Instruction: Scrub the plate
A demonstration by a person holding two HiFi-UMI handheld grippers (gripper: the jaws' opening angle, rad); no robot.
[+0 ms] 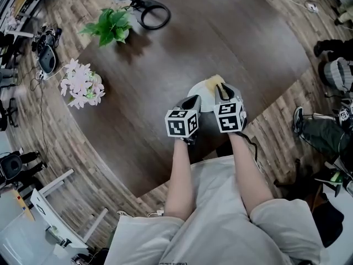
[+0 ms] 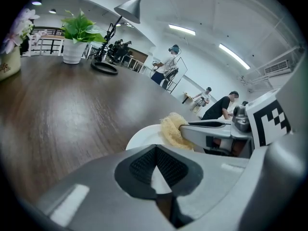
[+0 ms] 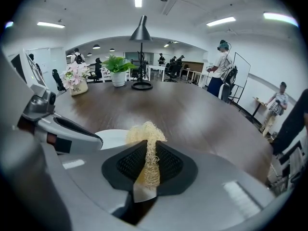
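Dark wooden table (image 1: 231, 32) fills head view; white plate (image 1: 205, 96) mid-frame near its edge.
Left gripper view: left gripper (image 2: 156, 158) pinched shut on plate rim.
Right gripper view: right gripper (image 3: 147, 152) clamped on yellow scrubber (image 3: 144, 131), plate lower left.

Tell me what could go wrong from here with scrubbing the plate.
1. The left tongs pinch only the rim of the plate, so scrubbing pressure might twist it loose.
2. The right tongs hold the scrubber by a thin squeezed strip, which could pull out mid-stroke.
3. The plate is close to the near edge of the table and might slide off.
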